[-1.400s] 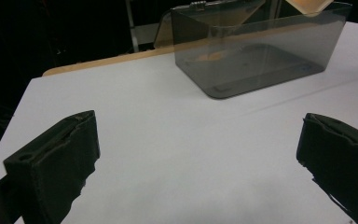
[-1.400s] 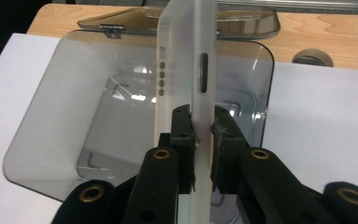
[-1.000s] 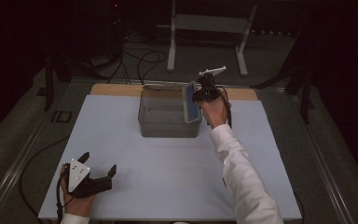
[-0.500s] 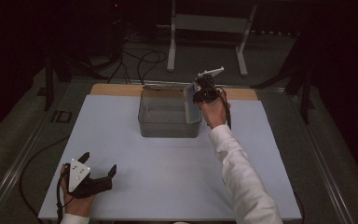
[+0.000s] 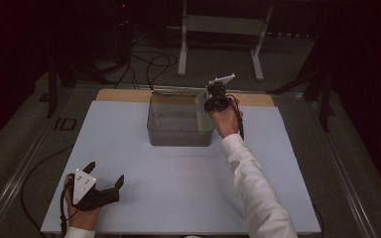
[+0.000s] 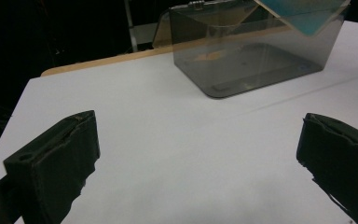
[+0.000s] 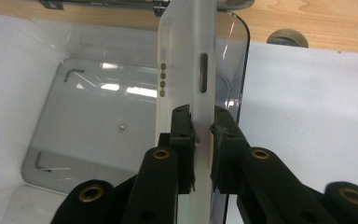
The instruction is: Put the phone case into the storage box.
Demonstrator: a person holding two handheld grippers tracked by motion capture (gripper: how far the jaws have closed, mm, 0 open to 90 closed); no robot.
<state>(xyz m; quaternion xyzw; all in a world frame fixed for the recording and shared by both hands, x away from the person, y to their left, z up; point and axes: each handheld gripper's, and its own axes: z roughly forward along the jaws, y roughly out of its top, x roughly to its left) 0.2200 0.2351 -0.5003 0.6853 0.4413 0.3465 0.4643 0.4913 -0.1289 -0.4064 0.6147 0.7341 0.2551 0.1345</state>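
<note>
Right gripper (image 7: 201, 128) pinches white lid (image 7: 186, 56) edge-on over clear bin (image 5: 180, 121); lower squarely onto rim, avoid tilting. Left gripper (image 5: 104, 178) rests spread wide, idle.

My right claw (image 7: 201, 140) pinches a white slab (image 7: 186, 70) whose lower end is hidden behind the jaws and whose top runs off the upper frame edge. From above, that slab (image 5: 201, 97) is too small to identify. My left claw (image 6: 196, 154) is cropped at the bottom corners; the grey box (image 6: 261, 51) loses its top at upper right.
</note>
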